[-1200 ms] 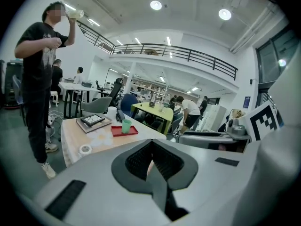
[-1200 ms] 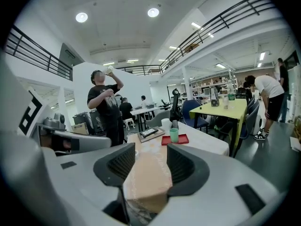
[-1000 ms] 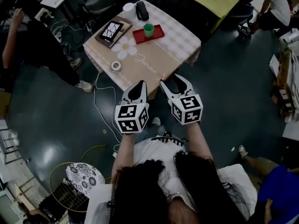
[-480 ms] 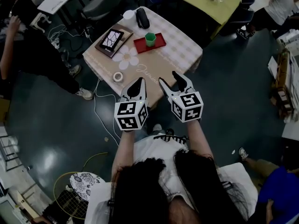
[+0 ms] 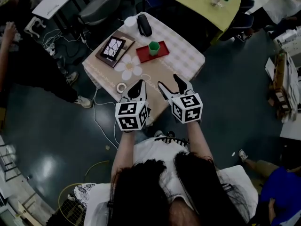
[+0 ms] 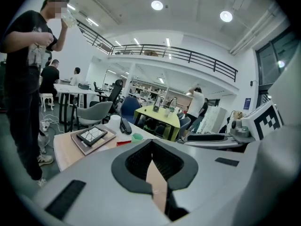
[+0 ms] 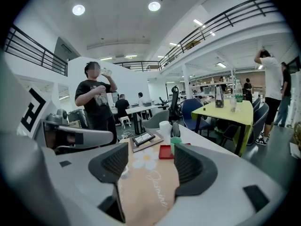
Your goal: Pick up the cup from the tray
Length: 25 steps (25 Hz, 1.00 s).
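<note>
Right tool (image 5: 168, 81) hangs over the near edge of the surface (image 5: 155, 74). Its jaws are apart and opening, and nothing stands between them. In the right gripper view, that tool (image 7: 150, 149) has its two dark pads wide to either side, and only the printed cloth shows in the gap. Left tool (image 5: 139, 84) hovers just beside it, on its left, at the same near edge. In the left gripper view, this tool (image 6: 152, 144) has its jaws closed tip to tip on nothing.

The green cup (image 5: 154, 47) stands upright on the red tray (image 5: 162, 52), well ahead of both tools across the surface and roughly in line with the gap between them. Seen from the right tool, the cup (image 7: 176, 141) peeks past the tip of its right jaw, and the tray (image 7: 165, 152) lies far beyond the opening. Seen from the left tool, the cup (image 6: 137, 137) sits ahead and a little left of the closed tips.

A tape roll (image 5: 121, 87) lies just left of the left tool's tips. Farther ahead on that side is a book (image 5: 123, 45) with a dark panel (image 5: 113, 47) on top. A black case (image 5: 144, 25) and a white cylinder (image 5: 130, 21) lie at the far edge, beyond the tray. A person (image 6: 28, 79) stands off to the left of the surface, well apart from the left tool.
</note>
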Tool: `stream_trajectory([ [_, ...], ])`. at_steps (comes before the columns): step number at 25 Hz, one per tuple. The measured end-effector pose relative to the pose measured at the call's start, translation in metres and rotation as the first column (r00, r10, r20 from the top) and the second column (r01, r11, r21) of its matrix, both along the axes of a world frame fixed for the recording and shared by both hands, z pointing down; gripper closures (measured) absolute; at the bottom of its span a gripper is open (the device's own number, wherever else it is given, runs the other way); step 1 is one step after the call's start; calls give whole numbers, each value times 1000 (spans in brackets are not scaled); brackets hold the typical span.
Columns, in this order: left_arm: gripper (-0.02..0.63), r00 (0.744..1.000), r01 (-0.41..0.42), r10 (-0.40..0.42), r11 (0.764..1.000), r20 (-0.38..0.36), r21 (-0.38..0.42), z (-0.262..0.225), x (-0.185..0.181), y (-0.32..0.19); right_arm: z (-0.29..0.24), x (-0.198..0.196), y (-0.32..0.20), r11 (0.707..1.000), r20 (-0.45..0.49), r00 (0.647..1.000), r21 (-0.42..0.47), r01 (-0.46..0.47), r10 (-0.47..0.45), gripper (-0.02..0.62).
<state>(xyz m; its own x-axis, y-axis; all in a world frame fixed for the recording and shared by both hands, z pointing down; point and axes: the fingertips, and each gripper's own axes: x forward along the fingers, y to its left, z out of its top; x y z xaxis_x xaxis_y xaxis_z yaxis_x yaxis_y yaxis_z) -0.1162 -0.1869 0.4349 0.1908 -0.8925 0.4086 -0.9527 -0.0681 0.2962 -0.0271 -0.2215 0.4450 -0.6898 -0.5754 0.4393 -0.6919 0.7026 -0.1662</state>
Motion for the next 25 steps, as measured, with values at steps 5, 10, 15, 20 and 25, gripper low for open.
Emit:
stream_trajectory([
  [5, 601, 1000, -21, 21, 1000, -7, 2, -2, -19, -15, 0, -18, -15, 1000, -19, 1000, 6, -17, 17, 290],
  [10, 601, 998, -55, 55, 998, 3, -4, 1, -35, -30, 0, -37, -30, 999, -29, 999, 15, -37, 38, 267],
  [15, 601, 995, -99, 99, 995, -2, -4, 4, -46, -44, 3, -51, -44, 998, -47, 997, 18, -68, 69, 259],
  [20, 601, 992, -128, 128, 992, -16, -10, 6, -56, -54, 8, -60, -57, 995, -71, 992, 19, -99, 100, 253],
  [25, 601, 992, -122, 121, 992, -23, -26, 10, -67, -63, 11, -66, -73, 994, -91, 990, 24, -106, 107, 250],
])
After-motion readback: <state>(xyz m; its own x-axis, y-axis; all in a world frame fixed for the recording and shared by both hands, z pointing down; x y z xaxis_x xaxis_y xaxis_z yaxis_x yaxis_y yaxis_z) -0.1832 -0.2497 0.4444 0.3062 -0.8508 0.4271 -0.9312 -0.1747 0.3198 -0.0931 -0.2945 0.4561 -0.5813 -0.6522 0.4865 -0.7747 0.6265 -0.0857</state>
